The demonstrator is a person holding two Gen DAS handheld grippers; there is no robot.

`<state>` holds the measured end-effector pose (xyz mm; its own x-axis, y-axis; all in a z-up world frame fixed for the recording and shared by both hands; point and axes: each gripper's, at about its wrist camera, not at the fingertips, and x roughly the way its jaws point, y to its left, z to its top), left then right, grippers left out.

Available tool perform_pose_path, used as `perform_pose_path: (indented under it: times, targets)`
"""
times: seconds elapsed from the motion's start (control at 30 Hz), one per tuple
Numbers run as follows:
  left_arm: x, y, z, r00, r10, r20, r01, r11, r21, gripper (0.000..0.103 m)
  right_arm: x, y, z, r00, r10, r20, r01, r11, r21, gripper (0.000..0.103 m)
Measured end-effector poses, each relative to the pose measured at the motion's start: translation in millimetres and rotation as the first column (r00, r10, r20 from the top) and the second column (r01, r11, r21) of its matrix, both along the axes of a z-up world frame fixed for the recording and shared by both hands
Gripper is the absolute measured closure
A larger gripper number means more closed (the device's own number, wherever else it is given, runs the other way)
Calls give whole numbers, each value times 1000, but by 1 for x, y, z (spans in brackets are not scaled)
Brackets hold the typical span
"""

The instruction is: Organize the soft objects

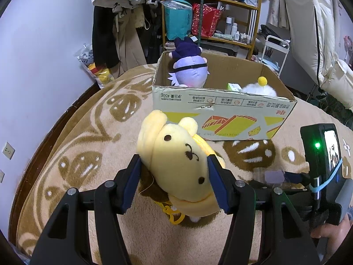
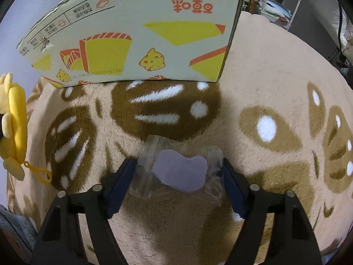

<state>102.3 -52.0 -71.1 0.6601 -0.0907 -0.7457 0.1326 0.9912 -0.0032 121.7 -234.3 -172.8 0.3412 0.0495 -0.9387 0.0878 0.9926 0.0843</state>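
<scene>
My left gripper [image 1: 174, 158] is shut on a yellow bear plush [image 1: 176, 154], held above the patterned blanket [image 1: 88, 132]; a yellow clip [image 1: 176, 217] dangles under it. The same plush [image 2: 13, 119] shows at the left edge of the right wrist view. My right gripper [image 2: 177, 161] points steeply down and stands open around a clear plastic packet [image 2: 145, 176] with a purple piece [image 2: 179, 172] inside, lying on the blanket [image 2: 264, 66]. Behind stands an open cardboard box [image 1: 220, 110] holding a purple plush [image 1: 189, 70] and a white plush with a yellow pompom [image 1: 260, 88].
The box's printed wall [image 2: 136, 33] rises just beyond the packet. A small green carton [image 1: 233, 86] sits inside the box. Past the bed are hanging clothes [image 1: 123, 33], a wooden shelf [image 1: 220, 11] with bags and bottles, and a white cart [image 1: 275, 50].
</scene>
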Motion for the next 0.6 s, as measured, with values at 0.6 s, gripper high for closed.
perform_pose_path:
  times: [0.6]
  targets:
    - [-13,10,31,993,10,119,-7,999,-31,44,-23,-6,79,962,-3,272,-32,992,123,27]
